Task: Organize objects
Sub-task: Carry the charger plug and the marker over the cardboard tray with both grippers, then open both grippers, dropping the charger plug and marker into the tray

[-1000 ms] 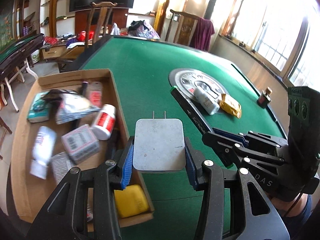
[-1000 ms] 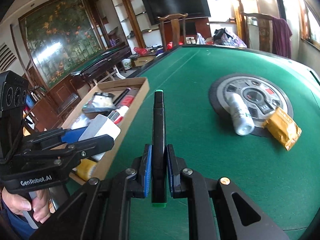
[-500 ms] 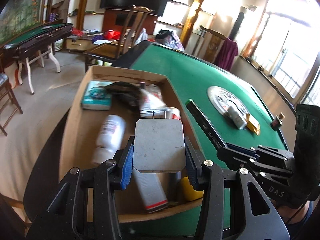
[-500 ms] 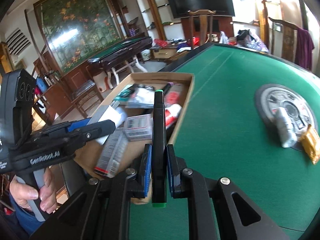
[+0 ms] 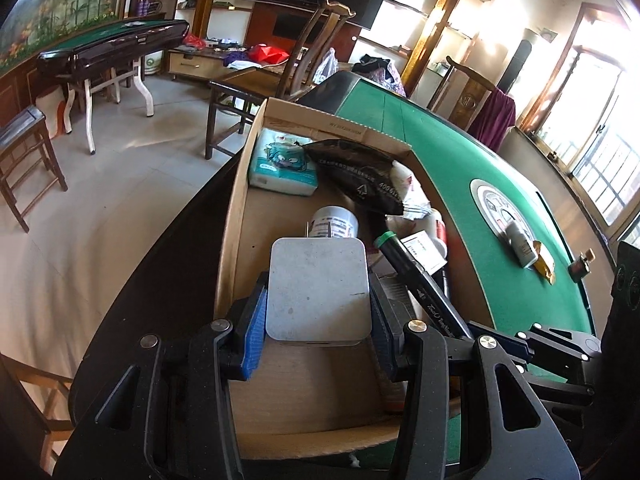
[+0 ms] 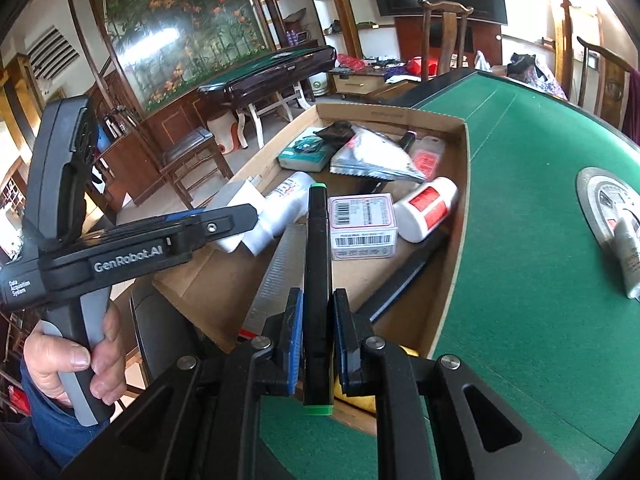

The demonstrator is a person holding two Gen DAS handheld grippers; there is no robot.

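Sitting clamped between both fingers (image 5: 256, 320), white charger (image 5: 318, 290) over box (image 5: 230, 216).

L gripper (image 5: 318, 320) – seen from its own wrist cam, both black arms rise from the bottom edge, blue pads (image 5: 253, 326) clamped on the two sides of a flat grey-white square adapter (image 5: 318, 288), jaws partly apart, pointing toward 12 o'clock and tilted down. In the R wrist view the L gripper sits at 9 o'clock, lying across the frame, tips toward 3 o'clock; a bare hand (image 6: 70, 364) wraps its grey handle at 8 o'clock, blue sleeve below. R gripper (image 6: 316, 336) – jaws nearly together, pads pinching a black marker w/ green ends (image 6: 317, 280) that runs straight to 12 o'clock
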